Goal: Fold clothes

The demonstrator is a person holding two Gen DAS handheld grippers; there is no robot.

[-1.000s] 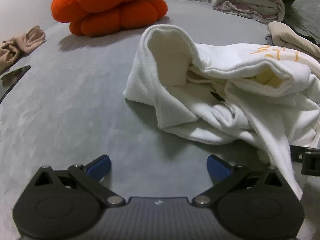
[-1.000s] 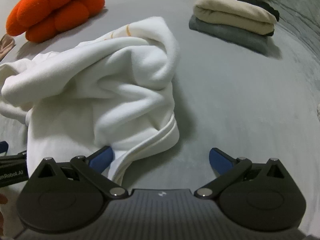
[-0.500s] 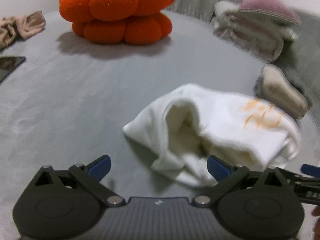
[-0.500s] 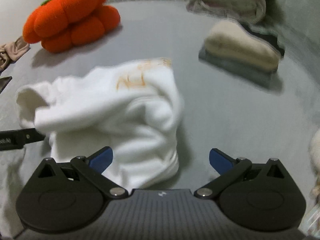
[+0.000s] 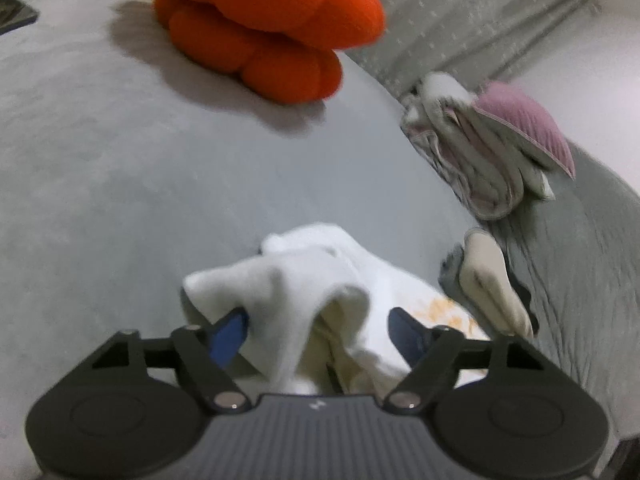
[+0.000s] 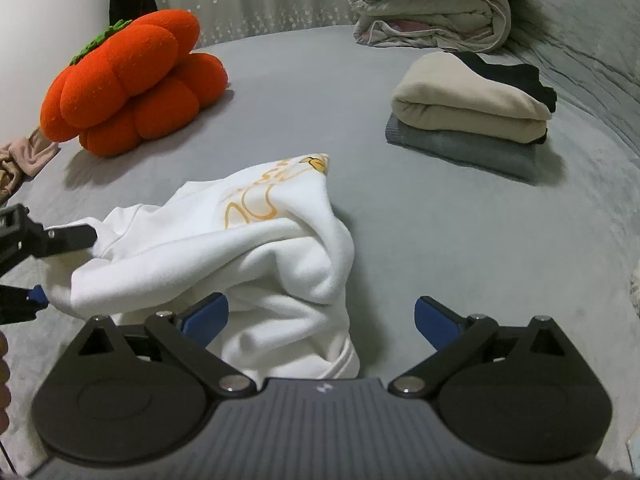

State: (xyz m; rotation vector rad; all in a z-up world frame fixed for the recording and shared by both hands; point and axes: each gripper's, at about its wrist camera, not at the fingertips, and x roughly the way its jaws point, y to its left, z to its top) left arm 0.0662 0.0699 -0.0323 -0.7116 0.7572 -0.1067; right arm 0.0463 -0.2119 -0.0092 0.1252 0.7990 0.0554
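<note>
A crumpled white sweatshirt (image 6: 248,248) with an orange print lies bunched on the grey bed cover. In the left wrist view a fold of the sweatshirt (image 5: 320,276) rises between the blue pads of my left gripper (image 5: 316,332). Its jaws are closing around that fold, and I see no firm pinch. The right wrist view shows the left gripper (image 6: 66,266) at the garment's left end, one finger above the cloth and one below. My right gripper (image 6: 320,320) stands open over the garment's near edge, with cloth draped over its left finger.
An orange pumpkin cushion (image 6: 128,84) sits at the back left. A folded stack of beige on grey clothes (image 6: 468,112) lies at the right, with a rolled quilt (image 6: 432,12) behind it. A beige cloth (image 6: 24,156) lies at the left edge.
My left gripper rolled and moved onto the sweatshirt, and its fingers narrowed around a fold. The right gripper rose a little. The garment went from spread out to a tighter heap.
</note>
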